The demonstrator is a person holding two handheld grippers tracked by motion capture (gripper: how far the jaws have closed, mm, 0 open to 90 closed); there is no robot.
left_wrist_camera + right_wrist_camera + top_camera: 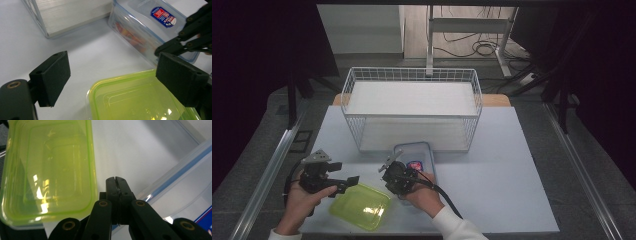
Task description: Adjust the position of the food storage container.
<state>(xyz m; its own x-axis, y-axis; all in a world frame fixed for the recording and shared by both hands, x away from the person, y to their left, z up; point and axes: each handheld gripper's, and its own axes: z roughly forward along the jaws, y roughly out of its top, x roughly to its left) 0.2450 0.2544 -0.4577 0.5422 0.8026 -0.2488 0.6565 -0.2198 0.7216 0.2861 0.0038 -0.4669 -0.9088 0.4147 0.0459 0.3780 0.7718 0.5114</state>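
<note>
Yellow-green lid [360,206] lies near-left in the high view beside the clear box [416,161]; the left gripper [112,75] view shows jaws spread above it, the right gripper [116,181] view jaws pressed together between lid and box, so grasping the lid seems next.

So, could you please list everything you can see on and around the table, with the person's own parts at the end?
White wire basket: one, white, far middle of the table, a pale board inside.
Clear plastic lidded box with blue seal and red-blue label: one, in front of the basket, under the right gripper.
Translucent yellow-green plastic container: one, near edge, between the hands.
White tabletop: one, on a grey floor.
Cables: several, dark, on the floor beyond the table.
Left gripper: one, black, jaws open, over the yellow-green container's left corner.
Right gripper: one, black, jaws shut, at the clear box's near edge.
Hands: two, white sleeves.
</note>
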